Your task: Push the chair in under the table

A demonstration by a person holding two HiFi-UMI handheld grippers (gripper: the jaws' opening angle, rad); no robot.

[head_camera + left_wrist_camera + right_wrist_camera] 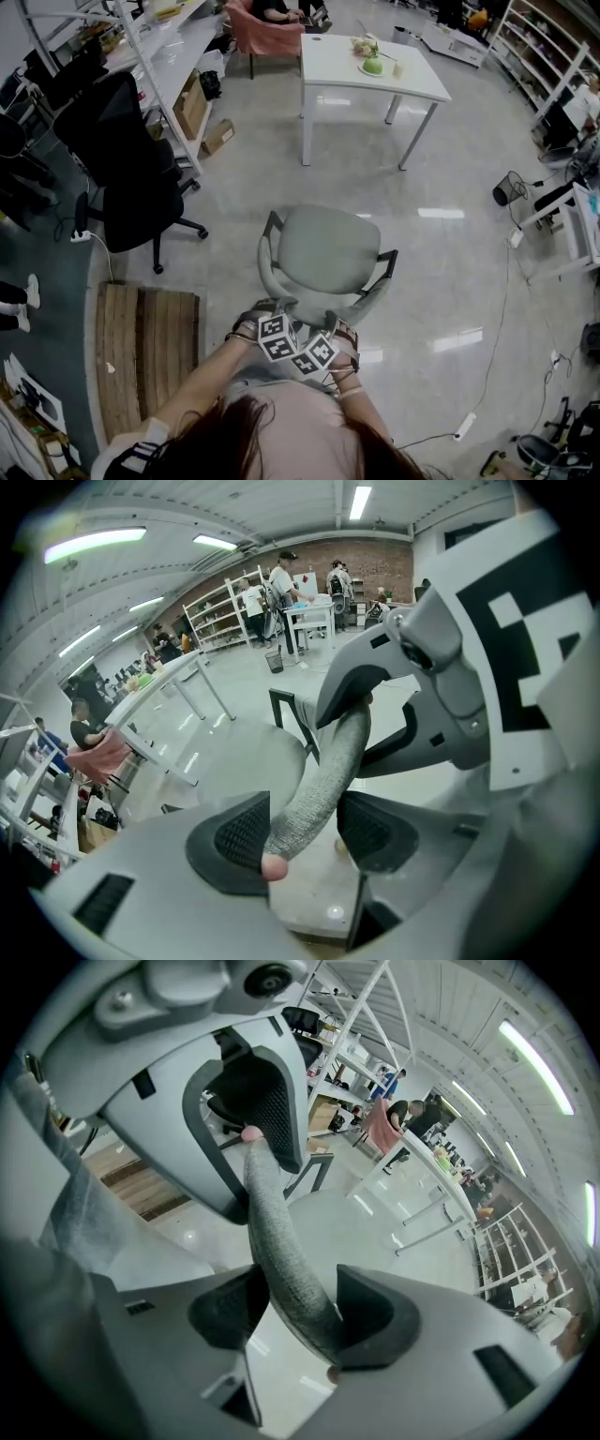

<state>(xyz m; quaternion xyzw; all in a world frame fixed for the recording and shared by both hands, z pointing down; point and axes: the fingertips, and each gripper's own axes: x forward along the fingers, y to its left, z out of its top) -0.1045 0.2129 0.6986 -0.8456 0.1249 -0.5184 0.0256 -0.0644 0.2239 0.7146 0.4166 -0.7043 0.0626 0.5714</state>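
A grey swivel chair (328, 251) with black armrests stands on the shiny floor, its seat turned toward the white table (370, 67) farther off. Both grippers sit side by side on the top of its backrest, close to my body. My left gripper (265, 314) is shut on the grey fabric rim (328, 771), which runs up between its pads (242, 838). The right gripper (339, 330) is shut on the same rim (281, 1241) a little to the right. In the left gripper view the table (159, 682) shows beyond the seat.
A black office chair (131, 178) and a shelving rack (155, 66) stand at the left. A wooden pallet (150, 347) lies at the near left. A person sits in a pink chair (267, 30) behind the table. Cables and a power strip (466, 427) cross the floor at the right.
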